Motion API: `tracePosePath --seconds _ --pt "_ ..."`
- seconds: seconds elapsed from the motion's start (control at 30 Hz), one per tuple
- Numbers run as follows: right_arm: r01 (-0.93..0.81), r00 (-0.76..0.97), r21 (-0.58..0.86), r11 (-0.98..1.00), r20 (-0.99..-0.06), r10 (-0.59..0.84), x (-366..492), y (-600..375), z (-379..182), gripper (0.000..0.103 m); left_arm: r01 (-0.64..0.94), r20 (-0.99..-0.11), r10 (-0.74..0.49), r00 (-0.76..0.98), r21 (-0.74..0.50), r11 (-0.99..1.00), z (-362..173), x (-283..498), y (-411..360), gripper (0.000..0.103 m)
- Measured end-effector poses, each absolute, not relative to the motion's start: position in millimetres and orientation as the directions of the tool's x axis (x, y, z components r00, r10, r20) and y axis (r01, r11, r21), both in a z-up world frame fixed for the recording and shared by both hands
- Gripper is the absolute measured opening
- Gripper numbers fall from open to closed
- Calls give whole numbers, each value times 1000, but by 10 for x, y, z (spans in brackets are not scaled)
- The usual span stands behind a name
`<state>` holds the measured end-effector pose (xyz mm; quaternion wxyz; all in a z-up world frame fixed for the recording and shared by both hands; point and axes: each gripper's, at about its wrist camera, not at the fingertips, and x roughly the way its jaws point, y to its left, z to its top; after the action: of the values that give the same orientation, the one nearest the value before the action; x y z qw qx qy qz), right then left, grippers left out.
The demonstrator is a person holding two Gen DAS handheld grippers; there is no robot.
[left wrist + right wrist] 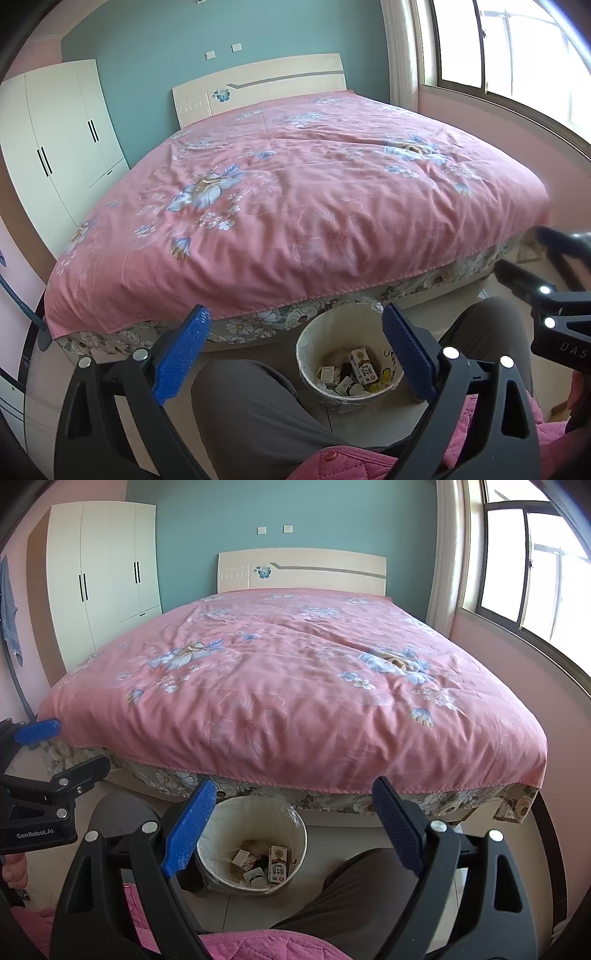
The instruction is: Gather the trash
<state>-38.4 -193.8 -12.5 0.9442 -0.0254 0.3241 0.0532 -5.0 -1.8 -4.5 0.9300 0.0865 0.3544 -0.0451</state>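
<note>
A white trash bin (pixel 314 341) lined with clear plastic stands on the floor at the foot of the bed; it also shows in the right wrist view (pixel 301 834). Inside lie several small cartons and bottles, among them a milk carton (pixel 364 365) (pixel 277 864). My left gripper (pixel 295 350) is open and empty, held above my knees, with the bin between its blue-padded fingers. My right gripper (pixel 291 827) is open and empty too, above the bin. Each gripper shows at the edge of the other's view: the right one (pixel 546 273) and the left one (pixel 59 746).
A large bed with a pink floral cover (pixel 295 192) (pixel 288 686) fills the middle. A white wardrobe (pixel 55 147) (pixel 103 576) stands at the left, a window (pixel 517 55) (pixel 535 572) at the right. My grey-trousered legs (pixel 258 413) (pixel 362 890) flank the bin.
</note>
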Motion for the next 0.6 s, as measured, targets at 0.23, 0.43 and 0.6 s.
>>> tracePosePath --seconds 0.23,0.43,0.6 --pt "-118 784 -13 993 -615 85 -385 -1932 -121 85 150 -663 -24 749 134 980 -22 -62 -46 96" --pt "-119 784 -12 993 -615 86 -382 -1935 -121 85 147 -663 -23 748 132 980 -19 -61 -42 96" --pt "-118 783 -13 993 -617 85 -380 -1932 -125 85 148 -663 -22 748 134 980 -23 -59 -44 96"
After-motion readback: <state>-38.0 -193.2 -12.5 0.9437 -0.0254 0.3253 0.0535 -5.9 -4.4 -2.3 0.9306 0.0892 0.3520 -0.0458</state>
